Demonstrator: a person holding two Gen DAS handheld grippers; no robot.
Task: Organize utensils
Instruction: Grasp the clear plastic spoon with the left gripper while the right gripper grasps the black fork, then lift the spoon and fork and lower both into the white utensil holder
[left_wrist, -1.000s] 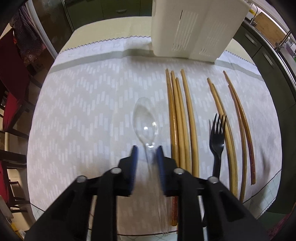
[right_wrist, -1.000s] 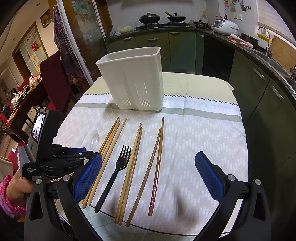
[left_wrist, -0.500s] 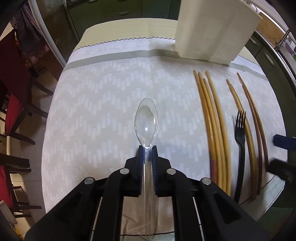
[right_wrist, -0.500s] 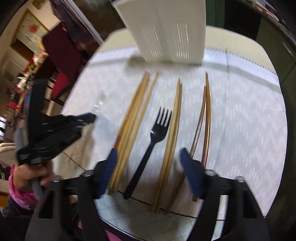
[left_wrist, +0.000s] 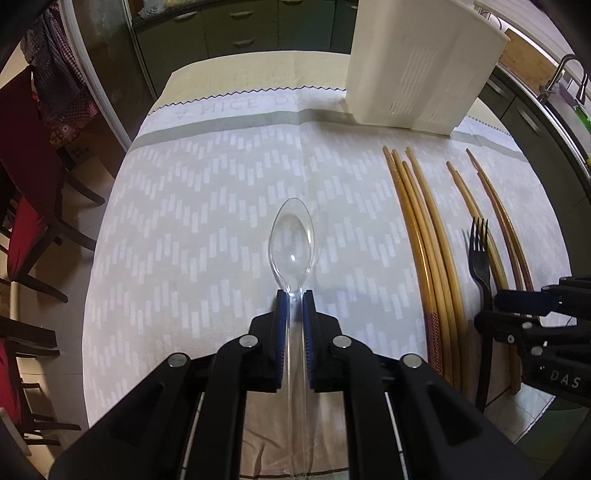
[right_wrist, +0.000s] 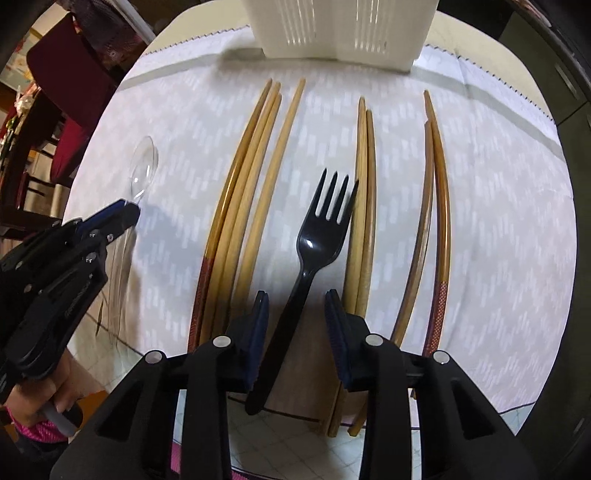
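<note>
The clear plastic spoon (left_wrist: 292, 236) is sitting clamped by its neck in the left gripper (left_wrist: 294, 295), bowl pointing forward over the desk (left_wrist: 184, 221). The black fork (right_wrist: 325, 221) is lying between chopstick pairs (right_wrist: 251, 177), its handle running between the right gripper's (right_wrist: 297, 295) fingers (right_wrist: 258, 317), which are standing partly open around it. Closing squarely on the handle alone, clear of the neighbouring chopsticks, is probably what matters before carrying it to the white holder (left_wrist: 417, 66). Compared with a second ago, the left fingers have shut on the spoon and the right gripper has dropped and narrowed.
</note>
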